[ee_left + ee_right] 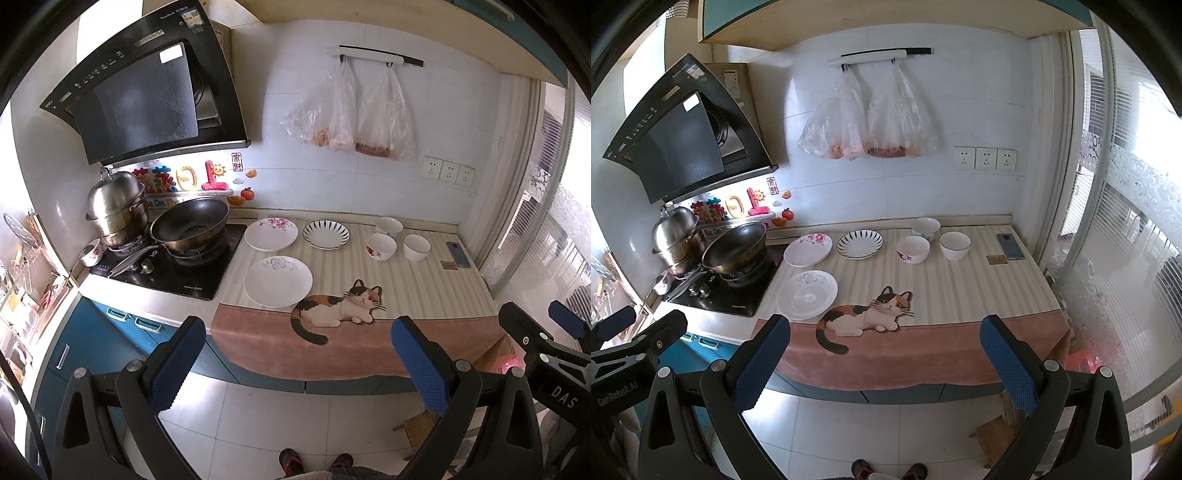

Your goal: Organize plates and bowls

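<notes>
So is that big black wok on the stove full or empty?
Empty, as far as shows: the black round metal wok sits on the burner with its dark inside bare, no food or liquid visible in either view.

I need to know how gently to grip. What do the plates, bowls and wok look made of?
Plates and bowls: probably glazed ceramic, being white, glossy and printed with flowers or stripes. Wok: dark metal, dull and blackened inside, with a long metal handle.
</notes>
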